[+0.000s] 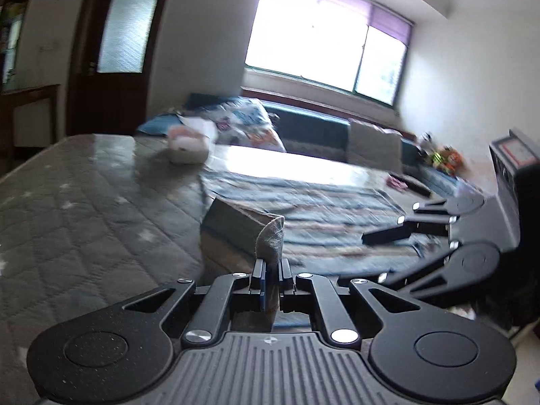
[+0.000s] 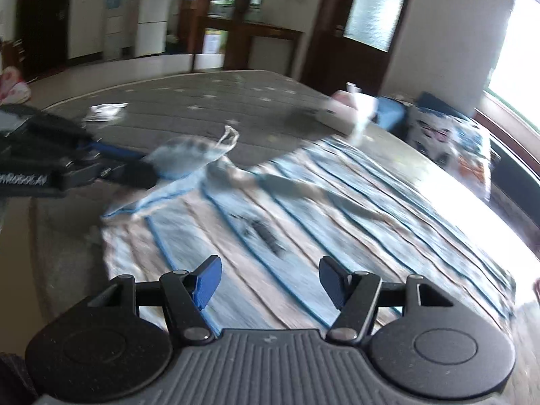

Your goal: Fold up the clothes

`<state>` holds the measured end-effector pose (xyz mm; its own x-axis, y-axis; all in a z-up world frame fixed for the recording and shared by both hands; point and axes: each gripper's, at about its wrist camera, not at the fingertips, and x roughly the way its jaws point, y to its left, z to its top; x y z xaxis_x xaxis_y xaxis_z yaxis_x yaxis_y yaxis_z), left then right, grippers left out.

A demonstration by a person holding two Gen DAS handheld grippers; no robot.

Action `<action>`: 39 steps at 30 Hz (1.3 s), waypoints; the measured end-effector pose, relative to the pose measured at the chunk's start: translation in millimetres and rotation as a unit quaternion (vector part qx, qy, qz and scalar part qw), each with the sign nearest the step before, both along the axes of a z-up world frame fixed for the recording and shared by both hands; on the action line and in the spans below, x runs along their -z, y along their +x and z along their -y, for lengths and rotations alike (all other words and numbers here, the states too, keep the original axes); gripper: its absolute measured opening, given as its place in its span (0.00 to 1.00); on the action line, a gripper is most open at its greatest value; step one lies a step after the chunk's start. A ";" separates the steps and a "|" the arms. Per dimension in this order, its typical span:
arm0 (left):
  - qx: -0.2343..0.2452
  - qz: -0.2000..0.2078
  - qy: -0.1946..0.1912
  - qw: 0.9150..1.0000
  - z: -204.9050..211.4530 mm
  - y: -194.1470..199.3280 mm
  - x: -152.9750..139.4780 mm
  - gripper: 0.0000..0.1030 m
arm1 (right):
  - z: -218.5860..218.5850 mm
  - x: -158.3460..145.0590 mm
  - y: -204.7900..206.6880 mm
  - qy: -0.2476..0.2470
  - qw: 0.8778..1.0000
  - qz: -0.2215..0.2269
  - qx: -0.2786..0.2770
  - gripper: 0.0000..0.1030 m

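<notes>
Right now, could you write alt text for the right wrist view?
An open right gripper hovers over a blue striped garment spread on a grey mattress. At left, the left gripper pinches a lifted corner of the cloth. Motion blurs the scene.

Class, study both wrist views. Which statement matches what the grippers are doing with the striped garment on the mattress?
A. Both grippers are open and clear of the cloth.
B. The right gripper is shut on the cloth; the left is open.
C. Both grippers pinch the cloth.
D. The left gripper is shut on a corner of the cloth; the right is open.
D: the left gripper pinches a corner of the striped garment, while the right gripper stands open above it.
</notes>
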<state>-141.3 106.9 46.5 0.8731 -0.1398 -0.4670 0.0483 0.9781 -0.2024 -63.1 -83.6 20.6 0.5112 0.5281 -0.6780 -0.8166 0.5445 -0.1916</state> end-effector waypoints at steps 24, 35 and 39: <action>-0.017 -0.105 0.025 0.994 -20.8 92.8 22.7 0.15 | 150.5 -0.2 30.0 0.061 0.980 -0.036 0.187 0.64; 0.001 -0.089 0.081 0.993 2.1 98.0 17.3 0.15 | 191.7 16.3 73.5 0.084 0.962 -0.073 0.248 0.52; 0.010 -0.093 0.090 0.991 9.7 102.3 22.9 0.16 | 186.7 24.6 90.5 0.081 0.962 -0.079 0.248 0.48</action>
